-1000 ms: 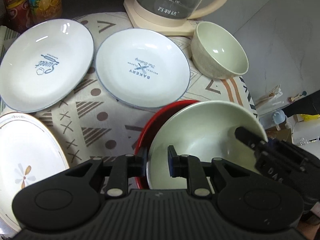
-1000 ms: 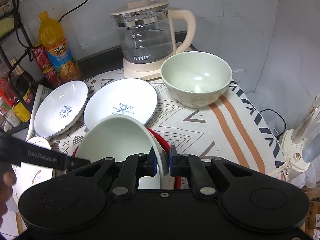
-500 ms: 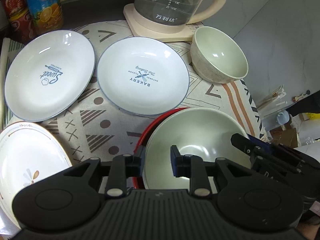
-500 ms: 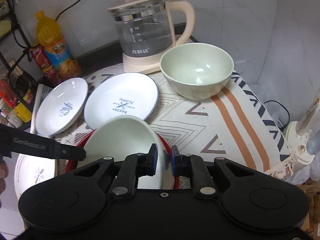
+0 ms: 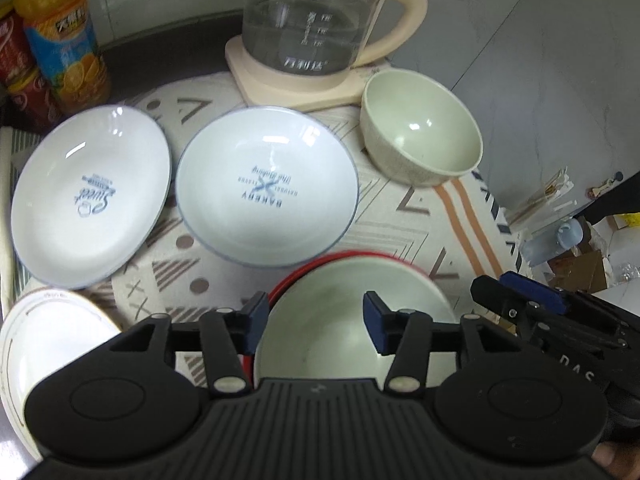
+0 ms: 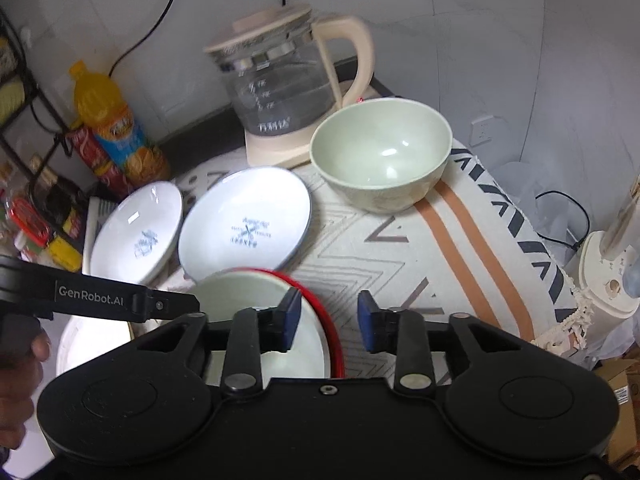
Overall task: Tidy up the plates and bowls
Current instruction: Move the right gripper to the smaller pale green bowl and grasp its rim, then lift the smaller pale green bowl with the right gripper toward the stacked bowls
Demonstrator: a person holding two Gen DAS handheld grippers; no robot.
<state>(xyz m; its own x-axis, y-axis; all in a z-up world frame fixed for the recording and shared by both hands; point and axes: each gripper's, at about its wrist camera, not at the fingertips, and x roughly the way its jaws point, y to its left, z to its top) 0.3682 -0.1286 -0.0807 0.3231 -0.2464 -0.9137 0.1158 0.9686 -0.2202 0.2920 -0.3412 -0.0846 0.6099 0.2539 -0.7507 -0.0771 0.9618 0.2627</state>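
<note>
A pale green bowl (image 5: 348, 304) sits inside a red bowl (image 5: 316, 264) at the table's near edge; both also show in the right wrist view, the green bowl (image 6: 248, 296) within the red rim (image 6: 320, 300). My left gripper (image 5: 312, 322) is open, its jaws astride the bowl's near left rim without touching. My right gripper (image 6: 326, 320) is open over the bowls' right rim. A second green bowl (image 5: 420, 128) stands at the back right. Two white plates, "Sweet" (image 5: 92, 192) and "Bakery" (image 5: 266, 188), lie behind. A white flower plate (image 5: 44, 340) lies near left.
A glass kettle (image 5: 316, 20) on a cream base stands at the back. An orange juice bottle (image 5: 60, 40) and red cans (image 5: 20, 80) stand back left. The patterned tablecloth (image 6: 440, 264) ends at the right edge, with clutter on the floor beyond.
Both grippers opened and let go of the green bowl's rim. The bowl went from tilted to resting level inside the red bowl. Both grippers drew back slightly.
</note>
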